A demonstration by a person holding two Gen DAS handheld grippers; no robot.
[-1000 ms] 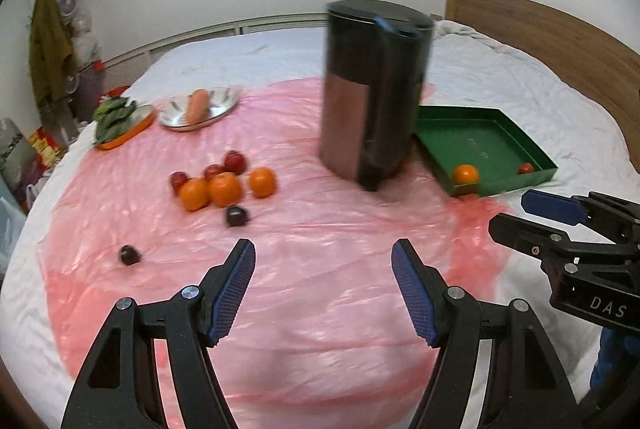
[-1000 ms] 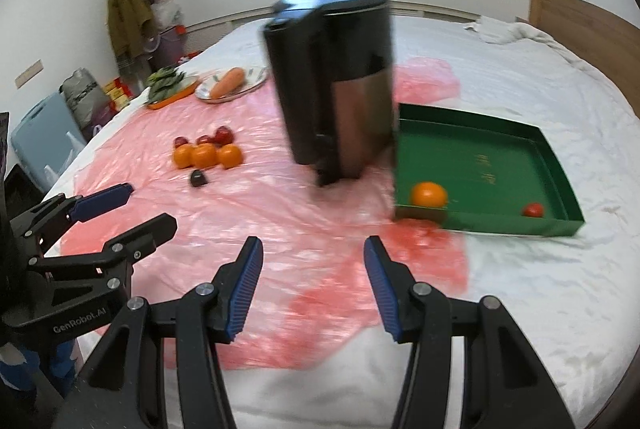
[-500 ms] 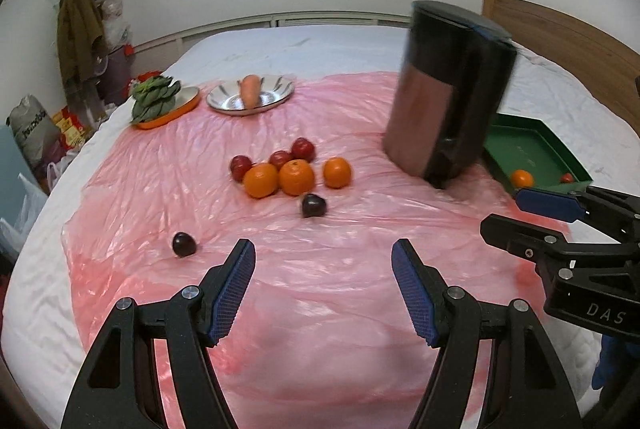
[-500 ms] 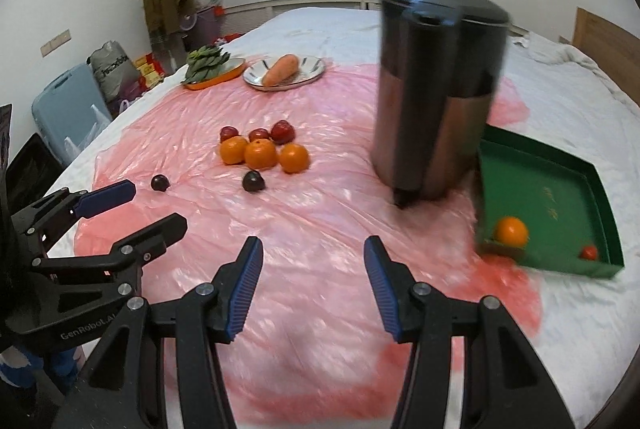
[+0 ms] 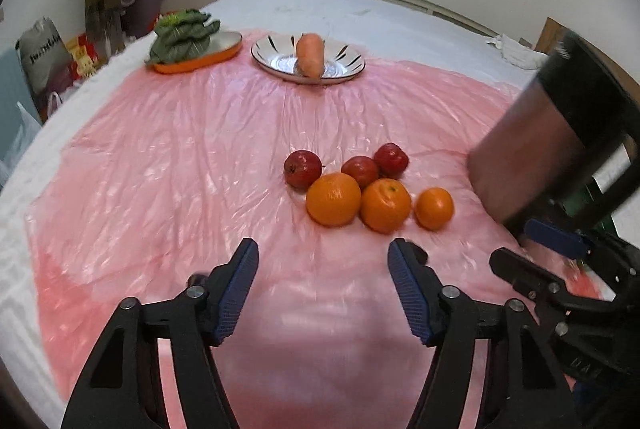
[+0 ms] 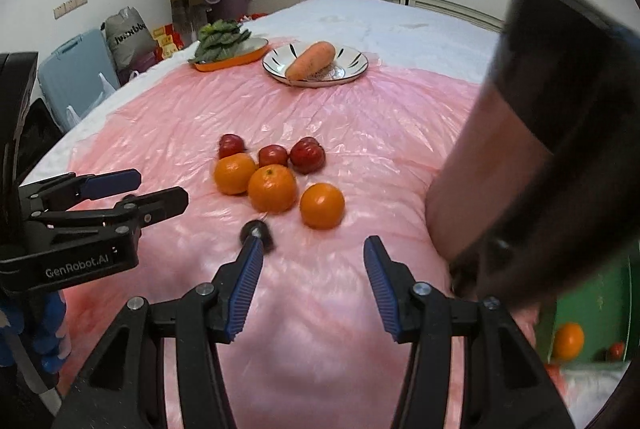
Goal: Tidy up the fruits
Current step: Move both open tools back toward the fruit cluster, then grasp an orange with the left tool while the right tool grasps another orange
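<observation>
Left wrist view: the left gripper (image 5: 322,259), fingers narrowed slightly yet empty, and the wide, empty right gripper (image 6: 312,257) have been brought nearer the oranges (image 5: 333,199); pickup judged imminent.

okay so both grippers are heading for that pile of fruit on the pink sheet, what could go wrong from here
1. The oranges and red fruits touch in a tight cluster on slippery pink plastic; nudging one could roll the others.
2. The tall dark canister stands close beside the right gripper; a swing toward the green tray might clip it.
3. The left gripper, jaws just narrowing with nothing between them, crowds the right.
</observation>
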